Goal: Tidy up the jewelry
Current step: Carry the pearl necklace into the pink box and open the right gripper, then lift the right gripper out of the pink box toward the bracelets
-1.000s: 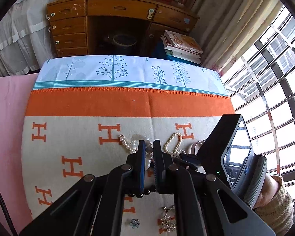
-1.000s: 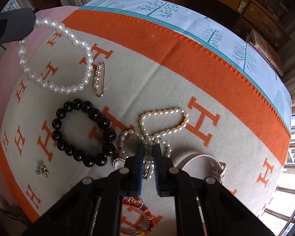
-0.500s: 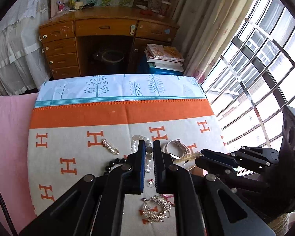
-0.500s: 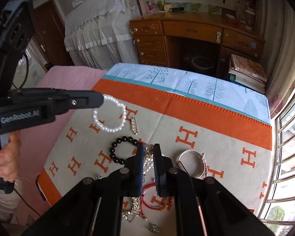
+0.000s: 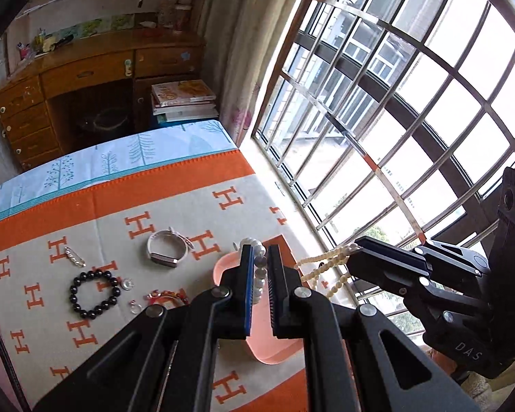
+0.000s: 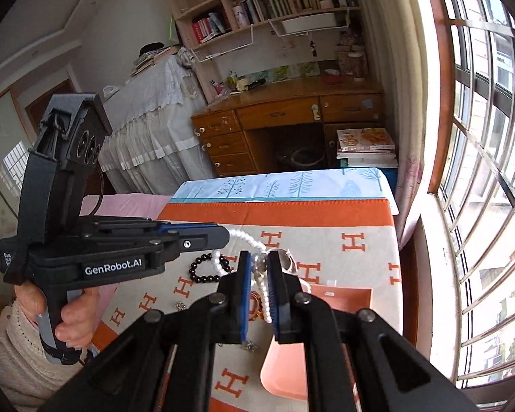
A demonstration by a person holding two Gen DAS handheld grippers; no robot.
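My left gripper (image 5: pixel 258 267) is shut on a white pearl bracelet (image 5: pixel 257 274) and holds it above a pink tray (image 5: pixel 274 346). My right gripper (image 6: pixel 258 274) is shut on a cream pearl necklace (image 6: pixel 262 295), which hangs over the same tray (image 6: pixel 340 302). In the left wrist view the right gripper (image 5: pixel 353 257) comes in from the right with the necklace (image 5: pixel 326 267) dangling. In the right wrist view the left gripper (image 6: pixel 223 235) comes in from the left with the bracelet (image 6: pixel 247 240).
On the orange H-patterned blanket (image 5: pixel 120 213) lie a black bead bracelet (image 5: pixel 94 295), a white watch (image 5: pixel 166 249), a pearl pin (image 5: pixel 73 256), small rings (image 5: pixel 127 284) and a red bangle (image 5: pixel 166 298). The window grille (image 5: pixel 377 120) is on the right, a wooden desk (image 5: pixel 86 79) behind.
Both grippers have lifted with their pearl strings and swung right, from over the jewelry on the blanket to above the pink tray by the window.
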